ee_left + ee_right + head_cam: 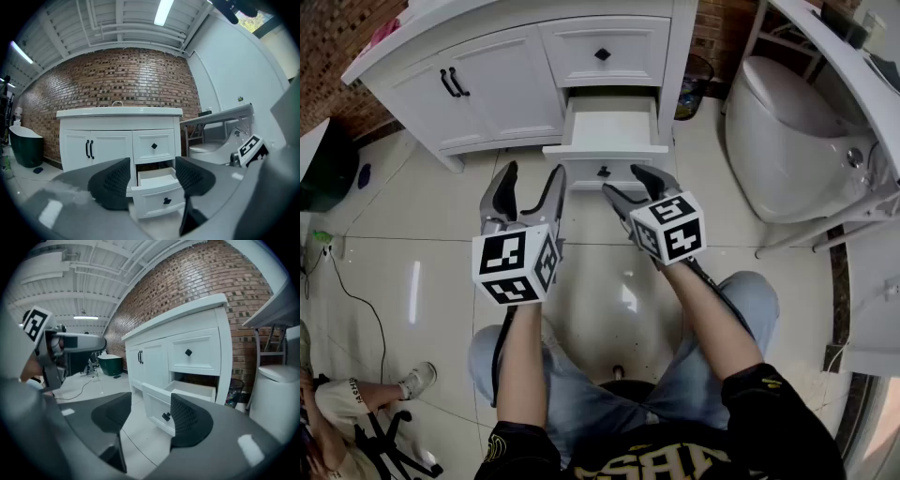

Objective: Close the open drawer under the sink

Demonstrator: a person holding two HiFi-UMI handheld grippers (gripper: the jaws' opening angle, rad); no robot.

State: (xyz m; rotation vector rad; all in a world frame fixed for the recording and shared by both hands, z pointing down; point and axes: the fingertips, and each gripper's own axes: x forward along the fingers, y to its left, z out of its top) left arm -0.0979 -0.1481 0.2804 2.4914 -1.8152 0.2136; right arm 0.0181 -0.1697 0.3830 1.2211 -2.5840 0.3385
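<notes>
While both grippers hover over the tile floor (431,202), each has its jaws spread wide with nothing between the pads.

Far to the left of the left gripper (532,171) stands a green tub (323,164), cut off by the frame edge. A cable (347,291) trails over the tiles behind it on the same side.

Ahead and to the left of that gripper are the cabinet's double doors (502,89), shut flush.

Straight ahead of the left gripper, and ahead and slightly left of the right gripper (623,181), the open drawer (605,148) juts from the cabinet beneath the shut upper drawer (628,47). Its front edge faces the jaw tips, and bare floor lies between.

In the gripper views the drawer stands apart from both sets of pads, so no contact is seen.

The rear of the drawer's interior lies in shadow under the upper drawer.

The sink top is cropped from the head view, and only a faucet (117,102) shows above it in the left gripper view.

Right of the right gripper, a waste bin (696,82) is partly hidden by the cabinet's side.

Further right is a toilet (787,131), crossed by a white tabletop (853,66).
</notes>
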